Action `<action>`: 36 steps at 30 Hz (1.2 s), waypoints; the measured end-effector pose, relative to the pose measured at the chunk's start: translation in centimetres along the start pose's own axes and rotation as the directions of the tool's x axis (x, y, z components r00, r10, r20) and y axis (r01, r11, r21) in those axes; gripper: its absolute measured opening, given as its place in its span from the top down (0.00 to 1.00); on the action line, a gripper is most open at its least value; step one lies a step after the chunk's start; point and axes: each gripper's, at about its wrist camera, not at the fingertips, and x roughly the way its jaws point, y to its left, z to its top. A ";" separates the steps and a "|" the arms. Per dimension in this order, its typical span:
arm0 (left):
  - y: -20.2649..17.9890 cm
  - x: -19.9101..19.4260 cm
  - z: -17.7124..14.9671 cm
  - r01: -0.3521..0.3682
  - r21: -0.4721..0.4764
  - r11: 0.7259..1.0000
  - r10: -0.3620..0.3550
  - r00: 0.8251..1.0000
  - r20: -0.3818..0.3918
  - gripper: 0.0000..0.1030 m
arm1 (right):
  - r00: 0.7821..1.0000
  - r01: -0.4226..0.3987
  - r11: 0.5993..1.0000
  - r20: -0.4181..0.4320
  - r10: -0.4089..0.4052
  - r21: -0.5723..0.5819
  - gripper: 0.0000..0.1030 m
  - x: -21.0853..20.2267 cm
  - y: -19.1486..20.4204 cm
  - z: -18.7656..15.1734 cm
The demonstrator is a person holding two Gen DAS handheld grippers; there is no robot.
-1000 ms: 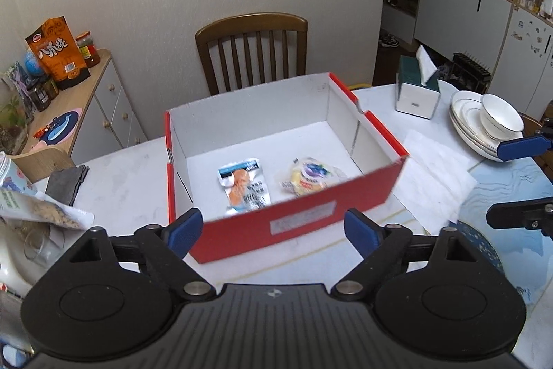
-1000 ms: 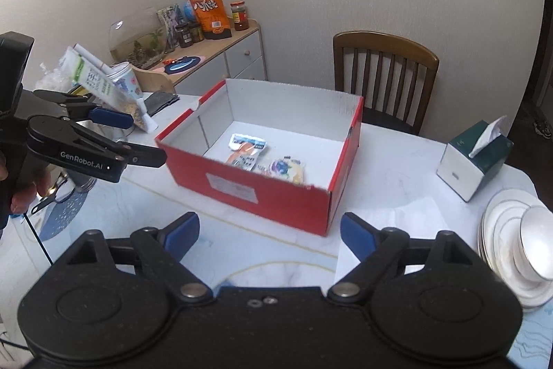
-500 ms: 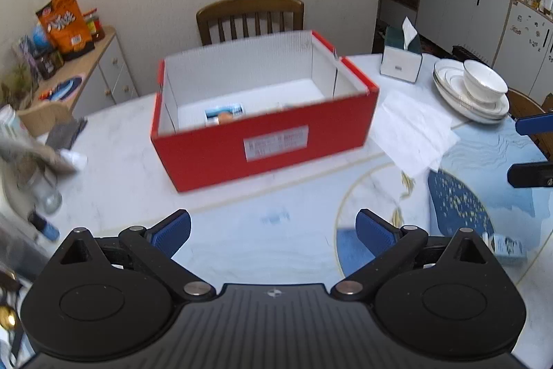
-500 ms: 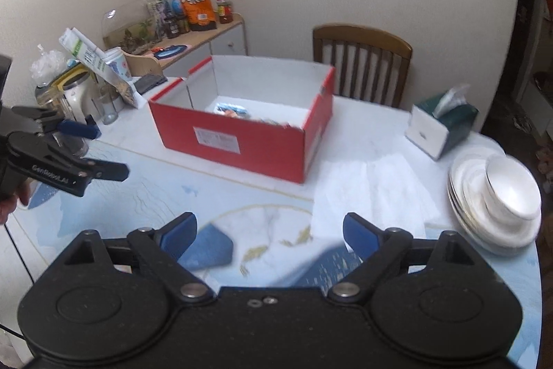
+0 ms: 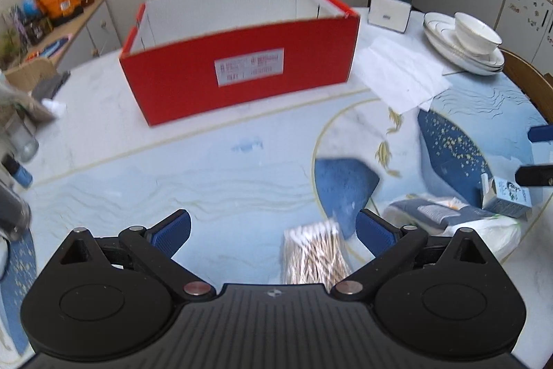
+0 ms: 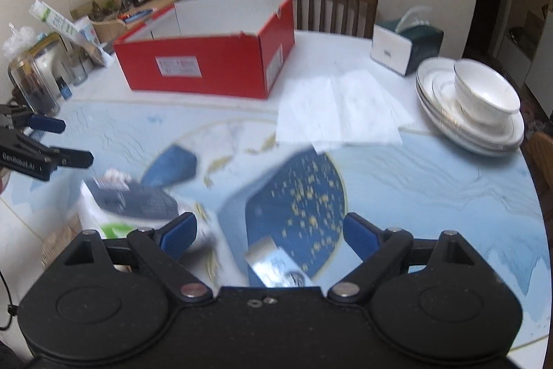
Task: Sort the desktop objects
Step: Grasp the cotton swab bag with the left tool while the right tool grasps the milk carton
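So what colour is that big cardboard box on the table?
The box is red outside and white inside, with a white label on its front. The left wrist view shows it best.

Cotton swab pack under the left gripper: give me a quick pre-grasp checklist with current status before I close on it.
1. Left gripper open and empty: ok.
2. Cotton swab pack between the fingers: not ok, it sits off toward the right finger.
3. Right gripper open, clear of the pack: ok.
4. Red box open-topped for the drop: ok.
5. Picture sharp enough to judge height above the pack: cannot tell, blurred.
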 end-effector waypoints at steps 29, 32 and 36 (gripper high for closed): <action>-1.5 4.3 -2.4 0.042 -0.012 0.999 -0.043 0.994 -0.097 0.02 | 0.991 0.014 1.000 -0.131 -0.016 -0.014 0.13 3.4 -1.2 -4.0; -1.6 4.4 -2.4 0.053 -0.016 0.998 -0.055 0.993 -0.103 0.04 | 0.990 0.015 1.000 -0.137 -0.018 -0.021 0.14 3.5 -1.2 -4.0; -1.8 4.5 -2.5 0.061 -0.009 0.998 -0.062 0.992 -0.112 0.11 | 0.989 0.019 0.999 -0.144 -0.024 -0.034 0.16 3.8 -1.3 -3.9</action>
